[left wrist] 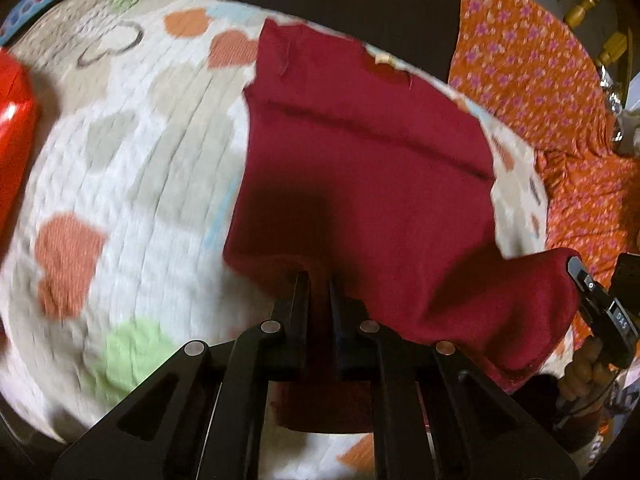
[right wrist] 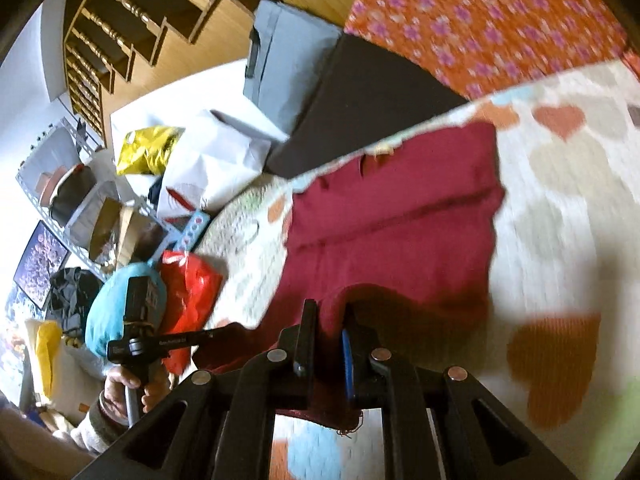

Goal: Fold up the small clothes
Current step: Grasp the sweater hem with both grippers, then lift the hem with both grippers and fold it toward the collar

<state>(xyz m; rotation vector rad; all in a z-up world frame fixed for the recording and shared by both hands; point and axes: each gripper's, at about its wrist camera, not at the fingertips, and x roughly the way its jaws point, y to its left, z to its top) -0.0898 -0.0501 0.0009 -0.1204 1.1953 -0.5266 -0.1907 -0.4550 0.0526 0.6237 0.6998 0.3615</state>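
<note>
Bedding fills both views: a white quilt [left wrist: 132,168] printed with orange, grey and green hearts, covering the bed the work lies on. Orange fabric with purple flowers [left wrist: 532,68] lies along its far edge, beside a flat black panel [right wrist: 360,108]. On the quilt sits the maroon garment [left wrist: 360,152], partly spread flat with a stitched seam running across it, its near edge drawn up off the bedding.

Left tool [left wrist: 319,280] is clenched on that near edge, cloth pinched between its black fingers [left wrist: 301,292]. Right tool [right wrist: 329,312] is likewise clamped on the maroon cloth, a loose thread hanging below it.

In the right wrist view, a hand [right wrist: 120,392] grips the handle of the other tool, whose side carries white lettering too blurred to read. Behind it lie a red plastic bag [right wrist: 192,288], a blue cushion [right wrist: 104,312] and a yellow bag [right wrist: 148,152]. In the left wrist view, the label on the right tool's body reads "DAS".
</note>
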